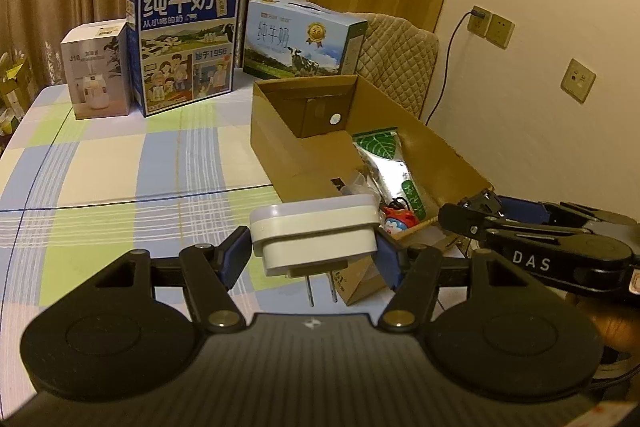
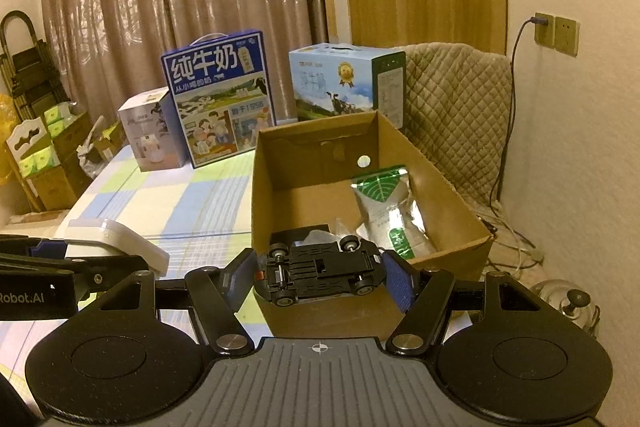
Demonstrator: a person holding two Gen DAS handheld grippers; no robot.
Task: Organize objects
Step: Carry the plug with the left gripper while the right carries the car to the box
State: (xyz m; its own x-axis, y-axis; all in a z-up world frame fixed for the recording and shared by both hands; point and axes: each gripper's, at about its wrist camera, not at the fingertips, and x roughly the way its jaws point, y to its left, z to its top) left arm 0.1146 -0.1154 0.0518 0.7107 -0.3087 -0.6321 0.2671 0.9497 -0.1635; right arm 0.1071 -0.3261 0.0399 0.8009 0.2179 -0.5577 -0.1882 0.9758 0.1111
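The left tongs (image 1: 314,247) pinch a white plug adapter (image 1: 316,237) prongs-down, beside the cardboard box (image 1: 272,131) at 1 o'clock. The right tongs (image 2: 320,273) pinch an upturned toy car (image 2: 320,273) over the box's near edge, probably for dropping in.

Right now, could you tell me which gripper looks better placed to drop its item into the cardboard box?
Right, probably. The right gripper holds the toy car at the cardboard box's near edge. The left gripper, clamping the white plug adapter, sits beside the box over the tablecloth.

Left gripper (image 1: 314,247) and right gripper (image 2: 320,273), jaws clamped, side by side
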